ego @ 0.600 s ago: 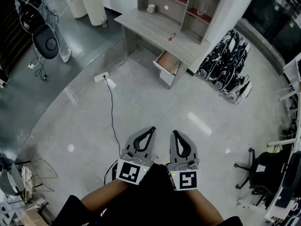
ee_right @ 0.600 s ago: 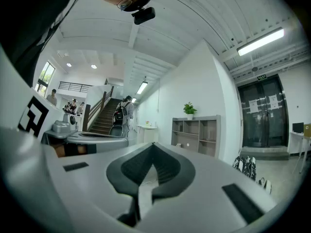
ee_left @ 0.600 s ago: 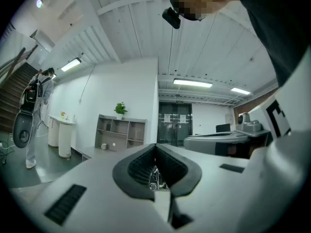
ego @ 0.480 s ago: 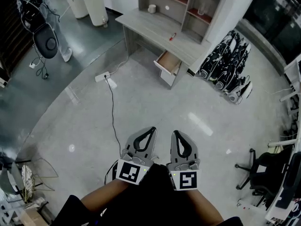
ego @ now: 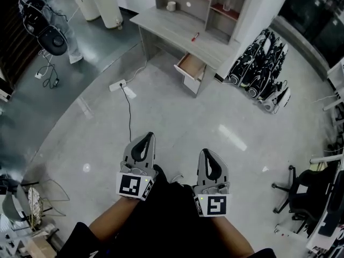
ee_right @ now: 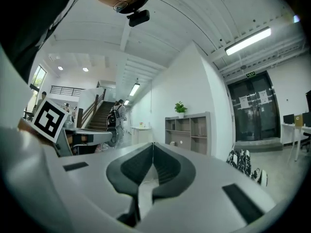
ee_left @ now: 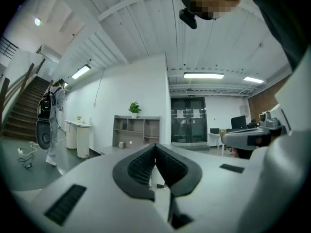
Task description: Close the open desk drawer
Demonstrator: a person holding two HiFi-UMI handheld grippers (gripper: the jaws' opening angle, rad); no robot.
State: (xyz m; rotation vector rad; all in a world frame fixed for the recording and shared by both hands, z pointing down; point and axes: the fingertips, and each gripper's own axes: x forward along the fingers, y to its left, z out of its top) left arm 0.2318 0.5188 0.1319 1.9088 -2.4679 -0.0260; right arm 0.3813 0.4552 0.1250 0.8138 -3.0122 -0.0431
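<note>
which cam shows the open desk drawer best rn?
Head view: the drawer is seen from above, pulled out of the desk, well ahead of the left gripper and right gripper. Both gripper views catch only the shelf unit over the desk; the gripper bodies block the rest, so no drawer can be made out there.

The head view looks steeply down from above the person, with the left gripper (ego: 145, 137) and right gripper (ego: 209, 152) close below and the bench (ego: 172, 28) far off at the top. Each gripper view rides low behind its own jaws, facing level across the room. All three share the shelf unit (ee_left: 136, 130); the drawer (ego: 189, 66) seems too small in the gripper views to pick out.
</note>
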